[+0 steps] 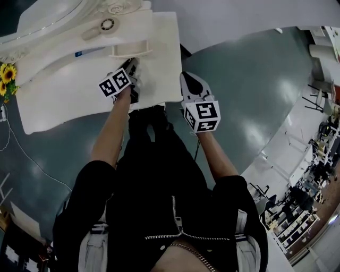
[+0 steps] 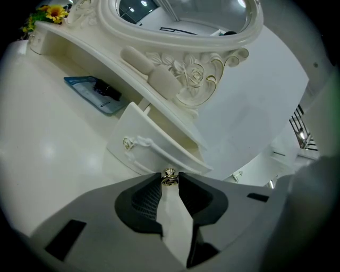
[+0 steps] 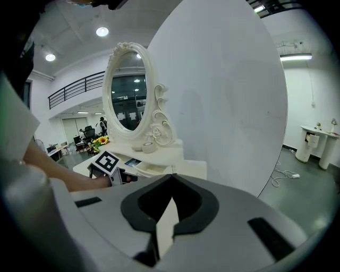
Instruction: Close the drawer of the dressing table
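**A:** Where is the drawer [image 2: 159, 141]?

**B:** It sticks out of the front of the white table [image 1: 53, 106], below the mirror [image 2: 180, 10]. The left hand-held gripper [image 2: 170, 184] pinches the small brass knob [image 2: 170, 177] on the drawer front between its jaw tips. The right hand-held gripper [image 3: 170, 197] hangs off to the side near the table's edge, with its jaws pressed together on nothing.

**A:** How will the drawer handle?

**B:** It looks like a small, stiff painted box, so I'd guess it is light and slides easily. The knob is the weak spot, being tiny, hard, smooth metal that could slip out of a pinch. For closing, I'd say a straight push is enough. That could go through the knob or flat against the front panel beside it. If the push goes in crooked, the drawer may bind on its runners. The carved trim and the paint could chip if it slams.

**A:** What can't you see?

**B:** The runners and most of the drawer's inside are hidden, so I can't tell whether anything is in it. From the head view, the gripper and its marker cube cover the knob. There is a flat blue tray [image 2: 93, 93] on the table with something dark on it that I can't identify.
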A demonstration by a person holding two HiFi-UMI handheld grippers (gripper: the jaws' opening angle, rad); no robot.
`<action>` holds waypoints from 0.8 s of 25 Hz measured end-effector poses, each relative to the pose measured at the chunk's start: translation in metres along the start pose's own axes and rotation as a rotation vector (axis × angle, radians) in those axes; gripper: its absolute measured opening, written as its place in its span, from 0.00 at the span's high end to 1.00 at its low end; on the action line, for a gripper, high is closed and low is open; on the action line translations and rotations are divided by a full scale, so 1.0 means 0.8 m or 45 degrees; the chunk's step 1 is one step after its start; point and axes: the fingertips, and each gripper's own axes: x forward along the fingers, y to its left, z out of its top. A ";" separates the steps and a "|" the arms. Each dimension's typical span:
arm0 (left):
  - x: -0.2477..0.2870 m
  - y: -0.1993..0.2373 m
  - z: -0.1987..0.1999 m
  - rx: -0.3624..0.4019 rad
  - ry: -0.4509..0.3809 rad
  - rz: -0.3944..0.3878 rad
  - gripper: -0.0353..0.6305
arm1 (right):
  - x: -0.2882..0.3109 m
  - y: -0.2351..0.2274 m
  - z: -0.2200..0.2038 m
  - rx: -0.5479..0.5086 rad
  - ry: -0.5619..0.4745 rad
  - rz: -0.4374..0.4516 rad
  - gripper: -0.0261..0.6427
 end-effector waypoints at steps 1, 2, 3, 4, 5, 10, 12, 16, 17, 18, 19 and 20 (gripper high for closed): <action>0.000 0.000 0.002 0.002 -0.001 0.001 0.78 | 0.000 0.000 0.000 0.001 0.000 0.001 0.95; 0.001 0.002 0.003 0.003 -0.002 0.002 0.78 | 0.001 0.001 0.000 0.003 0.000 0.002 0.95; 0.001 0.003 0.005 0.002 -0.002 0.002 0.78 | 0.001 0.001 0.000 0.004 0.001 0.002 0.95; 0.003 0.003 0.005 0.001 0.001 0.001 0.78 | 0.001 0.000 -0.001 0.004 0.002 0.001 0.95; 0.005 0.002 0.005 0.002 0.005 -0.003 0.78 | 0.001 -0.001 -0.001 0.004 0.004 -0.002 0.95; 0.010 0.003 0.012 0.009 0.012 -0.005 0.78 | 0.002 -0.003 -0.002 0.015 0.007 -0.008 0.95; 0.013 0.002 0.014 0.004 0.011 -0.007 0.78 | 0.002 -0.005 -0.002 0.016 0.008 -0.012 0.95; 0.019 0.001 0.019 0.010 0.013 -0.010 0.78 | 0.004 -0.007 -0.001 0.023 0.008 -0.020 0.95; 0.020 0.001 0.021 0.012 0.012 -0.010 0.78 | 0.005 -0.006 -0.001 0.025 0.008 -0.021 0.95; 0.022 0.001 0.023 0.015 0.011 -0.010 0.78 | 0.005 -0.006 -0.001 0.026 0.009 -0.022 0.95; 0.023 0.001 0.024 0.015 0.010 -0.010 0.78 | 0.006 -0.006 -0.001 0.028 0.010 -0.023 0.95; 0.025 0.002 0.025 0.015 0.009 -0.010 0.78 | 0.007 -0.007 -0.002 0.030 0.012 -0.024 0.95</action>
